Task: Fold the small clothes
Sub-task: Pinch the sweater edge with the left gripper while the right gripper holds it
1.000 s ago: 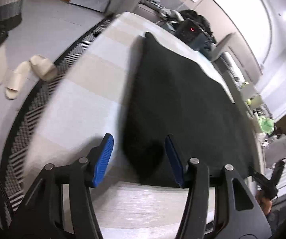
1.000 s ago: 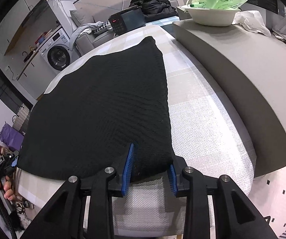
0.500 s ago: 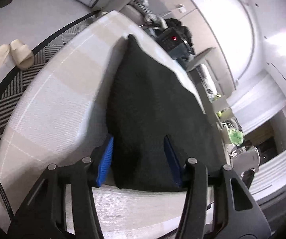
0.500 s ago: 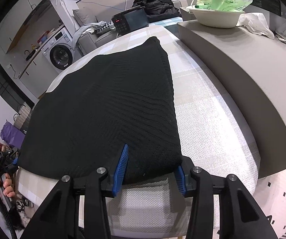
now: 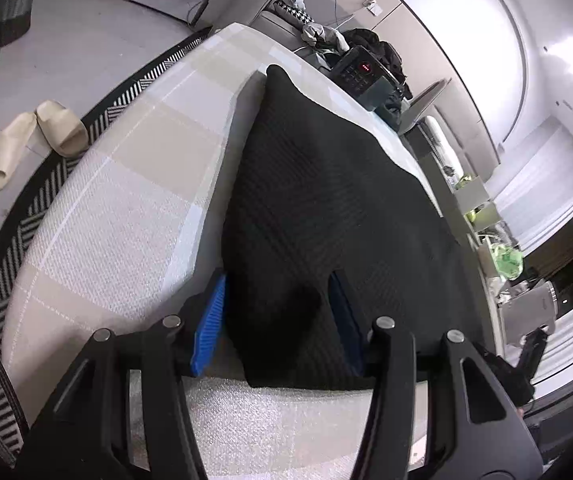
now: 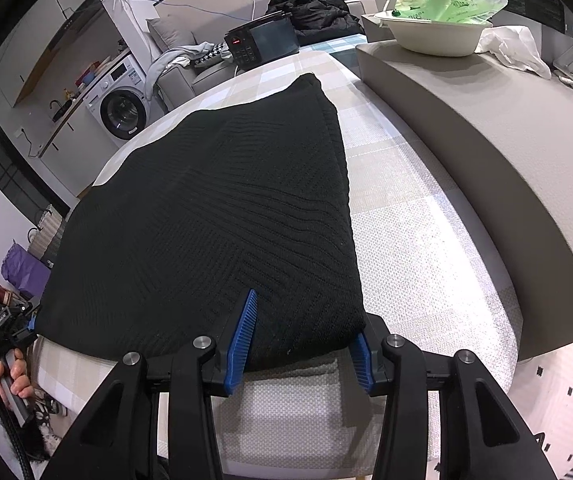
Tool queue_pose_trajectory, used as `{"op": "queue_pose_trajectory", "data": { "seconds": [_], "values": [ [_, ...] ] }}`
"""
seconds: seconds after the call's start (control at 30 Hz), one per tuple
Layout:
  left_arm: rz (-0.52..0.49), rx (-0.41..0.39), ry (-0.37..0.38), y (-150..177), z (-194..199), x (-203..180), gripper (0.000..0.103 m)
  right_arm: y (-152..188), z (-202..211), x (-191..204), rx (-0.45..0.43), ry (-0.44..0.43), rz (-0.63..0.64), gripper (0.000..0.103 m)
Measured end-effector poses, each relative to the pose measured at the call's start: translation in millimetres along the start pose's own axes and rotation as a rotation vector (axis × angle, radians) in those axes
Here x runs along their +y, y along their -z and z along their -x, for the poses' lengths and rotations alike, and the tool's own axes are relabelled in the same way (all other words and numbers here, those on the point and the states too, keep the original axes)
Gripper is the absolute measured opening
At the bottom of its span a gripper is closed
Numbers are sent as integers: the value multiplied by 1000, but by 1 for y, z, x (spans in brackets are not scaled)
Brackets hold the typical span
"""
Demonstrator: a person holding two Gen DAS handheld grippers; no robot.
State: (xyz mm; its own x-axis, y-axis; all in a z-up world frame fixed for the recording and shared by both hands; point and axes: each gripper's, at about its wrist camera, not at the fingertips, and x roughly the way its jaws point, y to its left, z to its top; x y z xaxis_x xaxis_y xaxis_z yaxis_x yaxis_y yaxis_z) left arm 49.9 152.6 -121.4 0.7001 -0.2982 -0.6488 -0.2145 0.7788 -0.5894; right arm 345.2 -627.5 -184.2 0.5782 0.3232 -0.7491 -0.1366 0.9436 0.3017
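Now I have the black knit garment (image 6: 222, 216) lying flat on the checked tabletop (image 6: 414, 240), each near corner sitting between the blue pads of a claw. My left claw (image 5: 278, 320) has been easing shut and my right claw (image 6: 302, 344) has just been spreading, and neither visibly pinches the cloth yet. I judge the risk to be uneven bites: a claw catching only the top layer would peel the layers apart and skew the fold.
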Motion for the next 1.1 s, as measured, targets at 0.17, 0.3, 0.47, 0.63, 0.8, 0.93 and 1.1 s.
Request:
{"op": "queue_pose_trajectory", "data": {
  "seconds": [0.17, 0.3, 0.47, 0.63, 0.8, 0.93, 1.1],
  "values": [
    [1, -20, -15, 3, 4, 6, 16, -2, -1, 0, 2, 5, 4, 44],
    [-15, -33, -31, 4, 11, 10, 7, -2, -1, 1, 7, 10, 11, 44],
    [-47, -43, -69, 4, 20, 9, 6, -2, -1, 3, 8, 17, 21, 44],
    [-88, -83, -181, 1, 36, 12, 5, 0, 0, 3, 2, 19, 39, 44],
    [-37, -86, -91, -1, 46, 24, 6, 0, 0, 4, 8, 22, 42, 44],
    [-20, -58, -3, 1, 49, 22, 47, -1, 0, 4, 16, 26, 39, 44],
    [-102, -23, -52, 9, 41, 1, 56, -5, -1, 2, 25, 28, 31, 44]
  ]
}}
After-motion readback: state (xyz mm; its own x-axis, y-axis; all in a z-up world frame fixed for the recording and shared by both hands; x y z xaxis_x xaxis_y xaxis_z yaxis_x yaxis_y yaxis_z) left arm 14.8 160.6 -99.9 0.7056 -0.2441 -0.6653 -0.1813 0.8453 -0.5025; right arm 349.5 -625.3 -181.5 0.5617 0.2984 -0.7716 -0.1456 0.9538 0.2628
